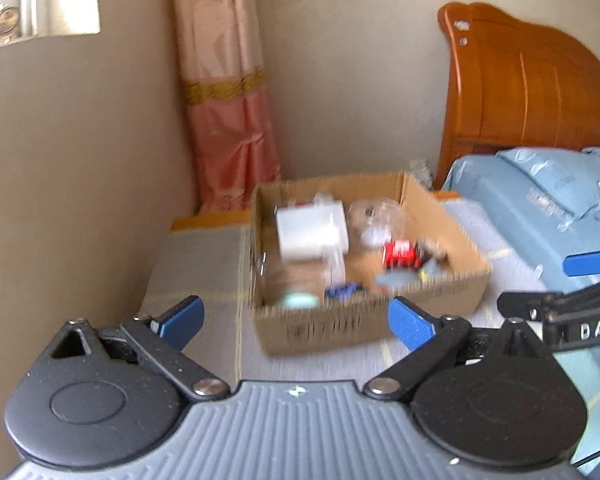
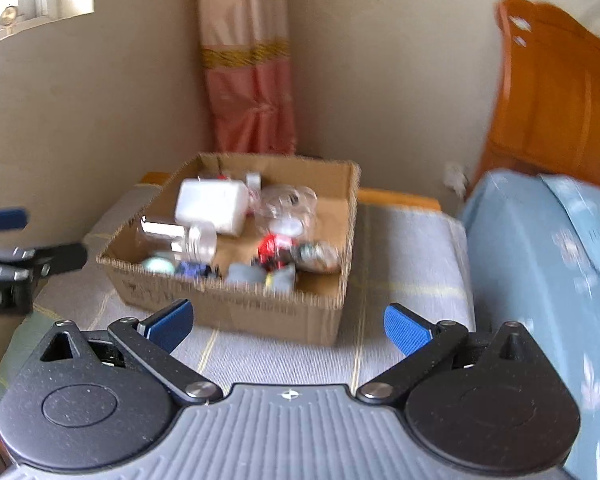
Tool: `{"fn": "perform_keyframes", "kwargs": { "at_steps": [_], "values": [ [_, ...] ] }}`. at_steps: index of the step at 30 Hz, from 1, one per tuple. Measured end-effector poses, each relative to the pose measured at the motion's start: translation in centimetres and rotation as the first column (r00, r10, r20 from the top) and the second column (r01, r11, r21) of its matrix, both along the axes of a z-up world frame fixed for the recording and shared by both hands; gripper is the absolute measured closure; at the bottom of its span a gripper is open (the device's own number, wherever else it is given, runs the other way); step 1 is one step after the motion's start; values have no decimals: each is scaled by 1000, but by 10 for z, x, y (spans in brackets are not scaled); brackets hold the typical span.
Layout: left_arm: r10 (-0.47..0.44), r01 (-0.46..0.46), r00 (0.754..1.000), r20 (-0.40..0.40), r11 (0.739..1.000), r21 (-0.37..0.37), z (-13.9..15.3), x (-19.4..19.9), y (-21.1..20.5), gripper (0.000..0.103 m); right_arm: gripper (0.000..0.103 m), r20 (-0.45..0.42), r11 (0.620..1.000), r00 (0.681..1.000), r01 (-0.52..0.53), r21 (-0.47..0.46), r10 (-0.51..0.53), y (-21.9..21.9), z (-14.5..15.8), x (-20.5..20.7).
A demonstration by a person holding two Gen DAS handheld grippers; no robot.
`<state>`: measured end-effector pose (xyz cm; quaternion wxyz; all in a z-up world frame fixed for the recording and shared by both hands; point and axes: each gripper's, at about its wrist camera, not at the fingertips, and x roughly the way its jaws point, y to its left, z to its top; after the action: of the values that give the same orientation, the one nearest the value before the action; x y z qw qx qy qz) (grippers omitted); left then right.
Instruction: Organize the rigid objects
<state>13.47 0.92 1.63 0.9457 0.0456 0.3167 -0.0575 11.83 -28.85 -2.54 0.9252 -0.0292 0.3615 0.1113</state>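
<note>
A bedroom corner, grey checked cover (image 2: 400, 248) underneath. The shallow brown cardboard box (image 2: 236, 304) already corrals the white tub, clear jar and small bits; left gripper (image 1: 296, 320) and right gripper (image 2: 288, 322) hang spread and empty, apparently freed for another pick.

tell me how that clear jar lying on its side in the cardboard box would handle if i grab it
The clear jar lies on its side, so a nudge would probably roll it. It looks like smooth glass or plastic, likely slippery and perhaps fragile. Its round body seems to need wide jaws.

Cardboard box (image 2: 236, 304) open-topped, crowded inside; bare mat (image 2: 404, 264) beside it.
</note>
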Motion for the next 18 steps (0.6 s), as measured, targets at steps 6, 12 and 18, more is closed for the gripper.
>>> {"fn": "perform_keyframes", "kwargs": {
  "at_steps": [6,12,18],
  "values": [
    [4,-4,996,-89,1000,1,-8,-21,-10,5,0,-74,993,990,118,25,-116,4,-18,-36],
    [34,-32,997,-69,999,39,5,-36,-15,5,0,-55,988,987,151,-17,-152,13,-8,-65],
    [44,-42,998,-39,998,49,18,-49,-14,5,0,4,987,988,157,-20,-157,15,12,-78]
  ]
}}
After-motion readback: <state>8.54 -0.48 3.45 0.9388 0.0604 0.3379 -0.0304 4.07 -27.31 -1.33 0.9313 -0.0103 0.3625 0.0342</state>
